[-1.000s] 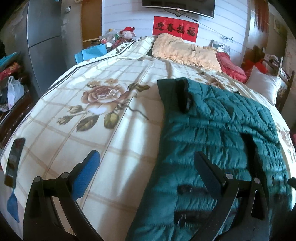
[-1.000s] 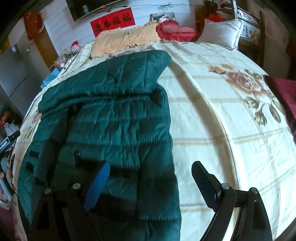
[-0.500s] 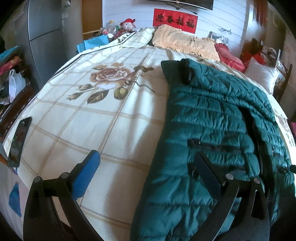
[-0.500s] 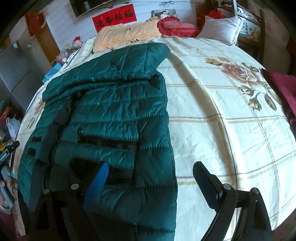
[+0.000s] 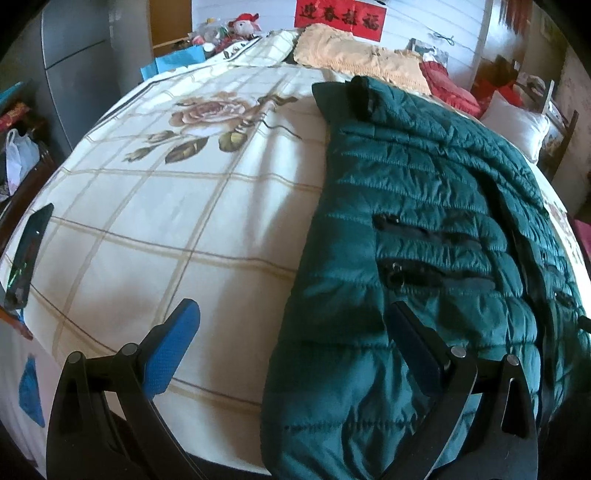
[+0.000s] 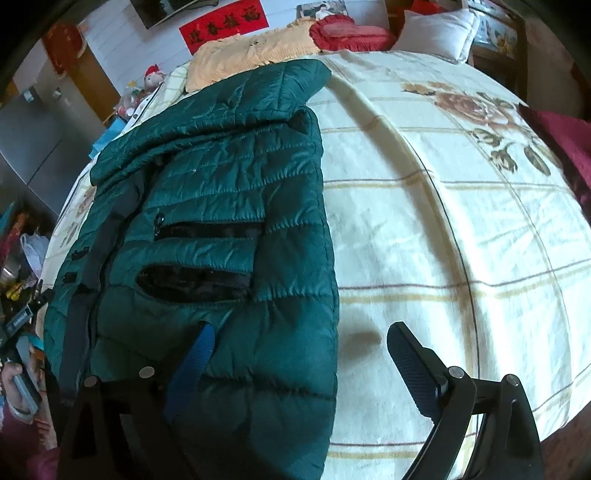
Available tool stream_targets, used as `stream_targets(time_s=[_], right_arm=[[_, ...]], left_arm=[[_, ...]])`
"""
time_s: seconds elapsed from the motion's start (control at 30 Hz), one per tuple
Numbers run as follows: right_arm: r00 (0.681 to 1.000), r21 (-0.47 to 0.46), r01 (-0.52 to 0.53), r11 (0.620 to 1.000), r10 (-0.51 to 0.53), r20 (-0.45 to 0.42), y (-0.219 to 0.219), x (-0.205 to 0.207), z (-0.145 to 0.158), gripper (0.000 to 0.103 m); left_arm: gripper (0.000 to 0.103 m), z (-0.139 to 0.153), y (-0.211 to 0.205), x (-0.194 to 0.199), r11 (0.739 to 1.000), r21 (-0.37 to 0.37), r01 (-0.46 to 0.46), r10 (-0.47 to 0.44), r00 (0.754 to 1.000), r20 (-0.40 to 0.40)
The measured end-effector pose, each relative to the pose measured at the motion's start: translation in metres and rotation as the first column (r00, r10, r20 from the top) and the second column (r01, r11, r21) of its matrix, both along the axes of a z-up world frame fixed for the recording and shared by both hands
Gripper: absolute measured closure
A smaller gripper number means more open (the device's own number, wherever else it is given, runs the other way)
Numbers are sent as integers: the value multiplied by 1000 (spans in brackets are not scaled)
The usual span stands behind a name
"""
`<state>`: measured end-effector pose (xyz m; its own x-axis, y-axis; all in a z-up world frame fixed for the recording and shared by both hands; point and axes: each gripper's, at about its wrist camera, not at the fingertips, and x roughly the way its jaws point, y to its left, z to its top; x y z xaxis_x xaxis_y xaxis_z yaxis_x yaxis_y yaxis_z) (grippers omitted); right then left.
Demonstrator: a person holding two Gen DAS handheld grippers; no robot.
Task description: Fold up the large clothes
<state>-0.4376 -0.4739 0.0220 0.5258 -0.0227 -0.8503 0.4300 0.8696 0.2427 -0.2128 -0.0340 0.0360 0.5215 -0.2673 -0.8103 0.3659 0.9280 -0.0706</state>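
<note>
A dark green quilted jacket (image 5: 424, 229) lies lengthwise on the bed, sleeves folded in, its hem hanging over the near edge. It also shows in the right wrist view (image 6: 229, 221), with two zipped pockets facing up. My left gripper (image 5: 291, 339) is open and empty, low at the near bed edge, straddling the jacket's left hem edge. My right gripper (image 6: 299, 354) is open and empty, straddling the jacket's right hem edge.
The bed has a cream floral checked cover (image 5: 177, 229). A yellow blanket (image 5: 354, 59), red cushion (image 6: 347, 33) and white pillow (image 6: 436, 29) lie at the head. A phone (image 5: 29, 254) lies at the bed's left edge. A grey fridge (image 5: 81, 66) stands left.
Both grippers have moved back and down toward the near edge of the bed, so the jacket's hem now lies between their fingers. Both stay open.
</note>
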Motion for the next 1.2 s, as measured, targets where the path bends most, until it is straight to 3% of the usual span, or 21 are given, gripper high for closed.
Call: stream_targets(time_s=[0.2,0.43,0.6,0.83,1.03,1.2], right_arm=[[1000,21,-2,1000,2,-3,-2,-7,-2,9],[1000,69,-2,998,2,-4,-7,-15,-5,8],[999,87,-47,995,46,7,-3,-18,-6,4],[986,229,-168,959,158,61,17,-18,-7,4],[969,203,-246,948,241,52,38,-18,-8,4],[970,216,-240,946,230,73,39,-15,-9,3]], left_arm=[[1,-8,3,-3,1000,-18,13,-14,999,-46],[1,-19,16,-5,995,-95,10,-24,989,-146],[1,-20,15,-9,995,-87,42,-55,987,-148],[1,-20,7,-18,993,-78,91,-101,985,-142],[1,-21,7,-22,993,-75,92,-102,986,-135],[1,-21,7,-25,993,-68,97,-105,985,-135]])
